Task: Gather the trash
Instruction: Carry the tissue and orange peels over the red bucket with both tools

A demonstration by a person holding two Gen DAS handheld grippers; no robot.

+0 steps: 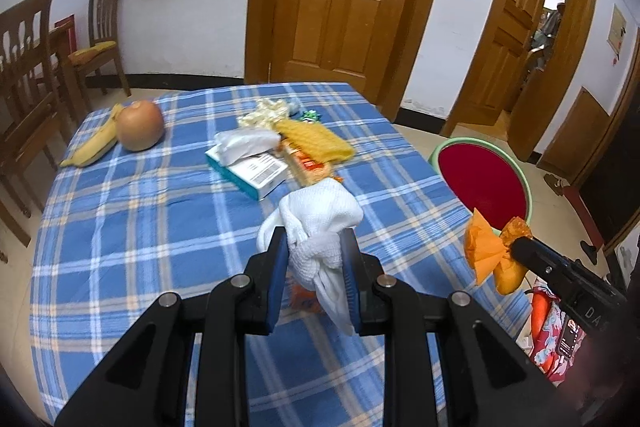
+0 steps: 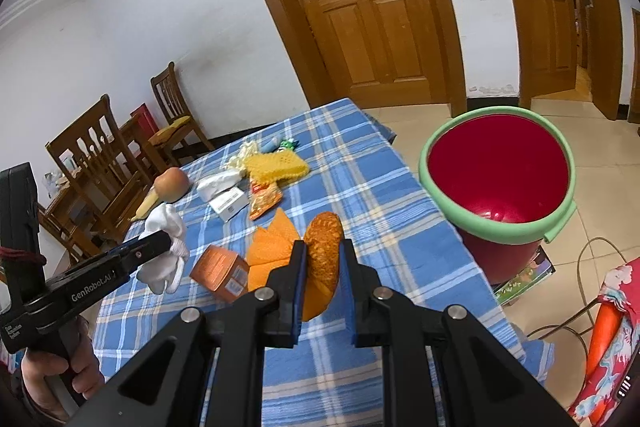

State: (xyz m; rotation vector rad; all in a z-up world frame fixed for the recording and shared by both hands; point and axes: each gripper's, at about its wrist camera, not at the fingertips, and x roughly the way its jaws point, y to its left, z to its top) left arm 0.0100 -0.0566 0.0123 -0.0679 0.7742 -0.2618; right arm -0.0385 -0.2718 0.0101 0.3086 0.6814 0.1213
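My left gripper [image 1: 314, 239] is shut on a crumpled white cloth [image 1: 320, 215] and holds it above the blue checked tablecloth [image 1: 140, 227]. In the right wrist view the same left gripper [image 2: 162, 241] and the white cloth [image 2: 166, 255] appear at the left. My right gripper [image 2: 322, 251] is shut on a crumpled orange wrapper [image 2: 324, 247], lifted over the table's right side. In the left wrist view the right gripper [image 1: 516, 247] and the orange wrapper [image 1: 484, 251] hang beside a red bucket [image 1: 480, 179]. That bucket's green rim [image 2: 496, 227] is on the floor, right of the table.
On the table lie a small orange box [image 2: 220, 273], a snack packet [image 2: 264, 201], a yellow mesh pad [image 2: 276, 163], a tissue box [image 2: 230, 203], an apple [image 2: 172, 183] and a banana [image 2: 146, 205]. Wooden chairs [image 2: 96, 155] stand to the left. A hand [image 2: 44, 363] grips the left handle.
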